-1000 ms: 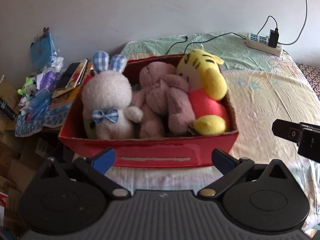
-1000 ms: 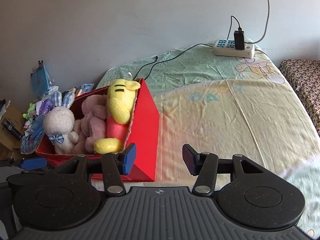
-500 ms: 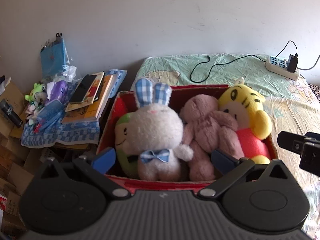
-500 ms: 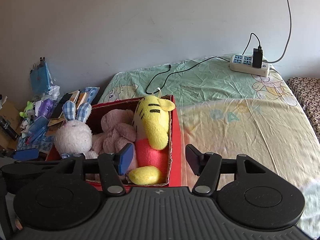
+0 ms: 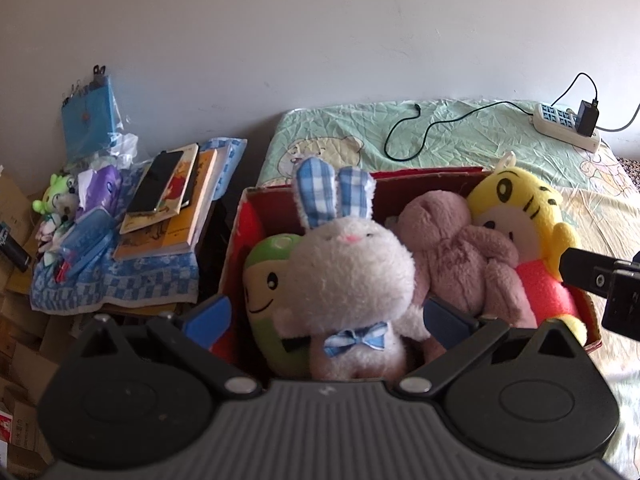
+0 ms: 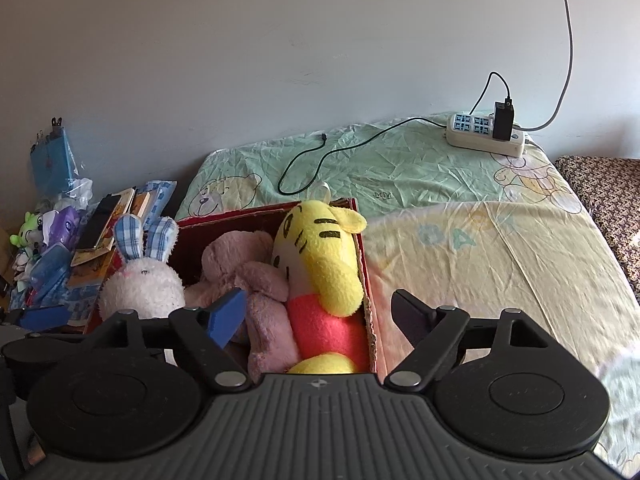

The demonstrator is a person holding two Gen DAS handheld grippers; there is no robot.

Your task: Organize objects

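While a second ago both cameras looked at the red box (image 5: pixel 424 176) from lower down and farther back, with its front wall filling the foreground, they now look down over that wall onto the toys packed inside.

At nine o'clock in the left wrist view, off the bed (image 6: pixel 480 216), a stack of books (image 5: pixel 172 216) with a phone (image 5: pixel 157 182) on top sits on a blue checked cloth. Moving toward the centre, the left gripper (image 5: pixel 326 316) has its fingers spread wide to either side of the white rabbit (image 5: pixel 348 276), holding nothing; a green plush (image 5: pixel 264 280) is wedged just beside the rabbit at its nine o'clock. At the rabbit's three o'clock lies the pink bear (image 5: pixel 460 256), then the yellow tiger (image 5: pixel 520 220) against the box's right wall.

Farther right, the right gripper (image 6: pixel 320 316) is also spread and empty, one finger over the bear, the other outside the box wall. At one o'clock a power strip (image 6: pixel 484 136) rests on the bed.

Judging by the closer, higher vantage, the toys look gathered already, and the spread fingers suggest the rabbit or the box itself is next.
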